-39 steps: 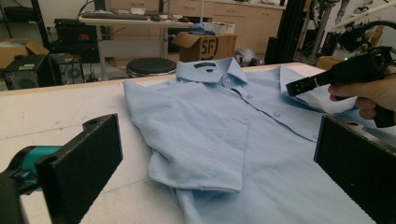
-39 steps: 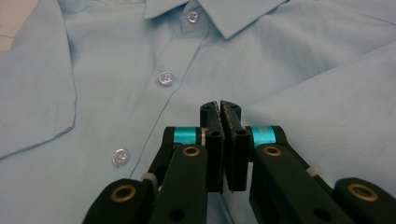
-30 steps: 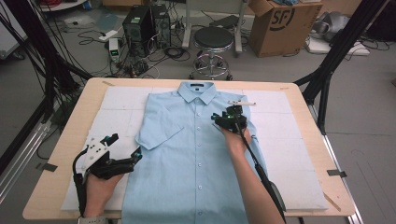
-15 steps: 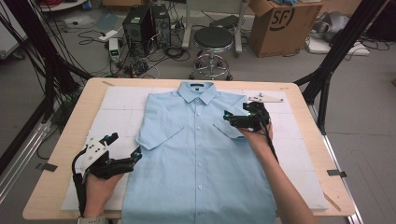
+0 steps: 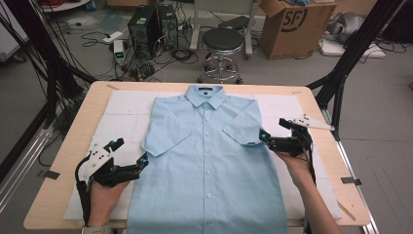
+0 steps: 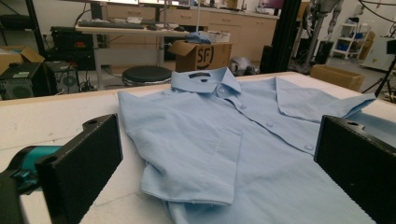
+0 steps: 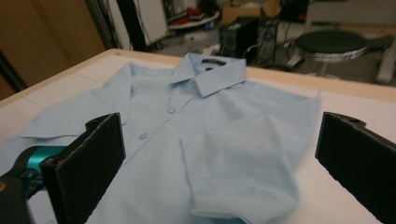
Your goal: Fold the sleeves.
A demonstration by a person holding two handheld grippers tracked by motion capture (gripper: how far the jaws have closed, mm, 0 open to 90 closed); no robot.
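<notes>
A light blue short-sleeved shirt [image 5: 209, 165] lies buttoned and flat on the table, collar at the far side. Both sleeves are folded inward onto its front. My left gripper [image 5: 130, 152] rests open at the shirt's near left edge, with the folded left sleeve [image 6: 196, 158] ahead of its jaws. My right gripper [image 5: 273, 129] hovers just off the shirt's right edge. Its jaws have just been opening and now stand wide, and nothing is held between them. The folded right sleeve [image 7: 243, 163] lies ahead of them on the shirt.
A white mat [image 5: 122, 107] covers the wooden table [image 5: 68, 170] under the shirt. Beyond the far edge stand a round stool [image 5: 221, 41], a cardboard box [image 5: 287, 24] and a computer tower [image 5: 146, 24] among cables. Black frame legs flank the table.
My right gripper moved from the shirt's chest out to the right, past the shirt's edge, and its jaws opened. The right sleeve stays folded on the front. The left gripper has not moved.
</notes>
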